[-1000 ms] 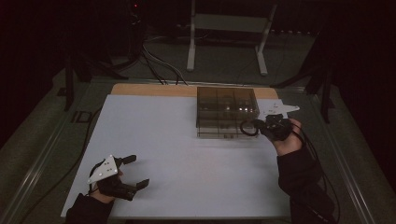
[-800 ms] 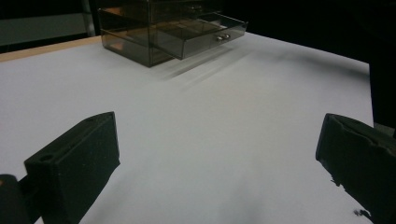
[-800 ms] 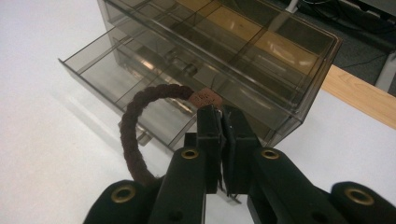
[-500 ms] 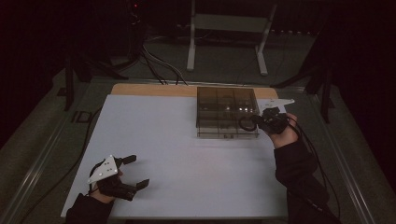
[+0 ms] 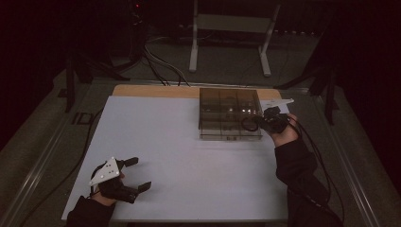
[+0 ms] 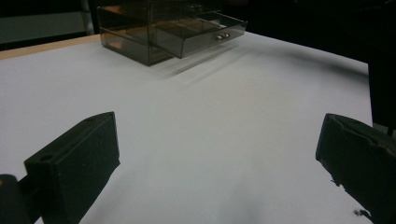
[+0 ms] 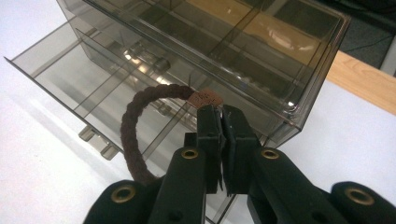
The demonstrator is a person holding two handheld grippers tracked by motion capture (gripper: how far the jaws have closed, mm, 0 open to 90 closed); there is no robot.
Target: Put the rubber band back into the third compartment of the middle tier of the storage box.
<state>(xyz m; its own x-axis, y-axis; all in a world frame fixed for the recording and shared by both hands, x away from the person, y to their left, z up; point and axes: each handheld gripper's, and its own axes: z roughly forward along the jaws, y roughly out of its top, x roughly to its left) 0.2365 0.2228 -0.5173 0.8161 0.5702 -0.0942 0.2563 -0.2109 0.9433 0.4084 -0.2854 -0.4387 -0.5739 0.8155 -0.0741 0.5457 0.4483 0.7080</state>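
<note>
Nearest the person, at about 7 o'clock on the white table (image 5: pixel 189 156), the left hand (image 5: pixel 106 189) rests low on the surface with its forearm entering from the bottom edge. The left gripper (image 5: pixel 137 174) lies roughly level and points toward 2 o'clock; its jaws stand wide apart with nothing between them, as the left gripper view confirms, bare tabletop showing between the two black pads.

Farther off, at about 2 o'clock, the right forearm in a dark sleeve (image 5: pixel 298 165) reaches up the table's right side, wrist bent inward. The right hand (image 5: pixel 283 132) holds the right gripper (image 7: pixel 220 114) pointing toward 9 o'clock, at the right flank of the drawer box (image 5: pixel 229 113). Its jaws are pressed together, pinching a dark braided hair tie (image 7: pixel 135 116) at its small copper-coloured tag. The loop hangs free to the left of the jaws, above the open drawer (image 7: pixel 60 79) that juts out from the box's front.

The box itself is smoky transparent plastic, divided into compartments, standing near the table's far edge at about 1 o'clock. Beyond it runs a wooden strip (image 5: pixel 156 91), then dark floor with cables (image 5: pixel 161 66).
</note>
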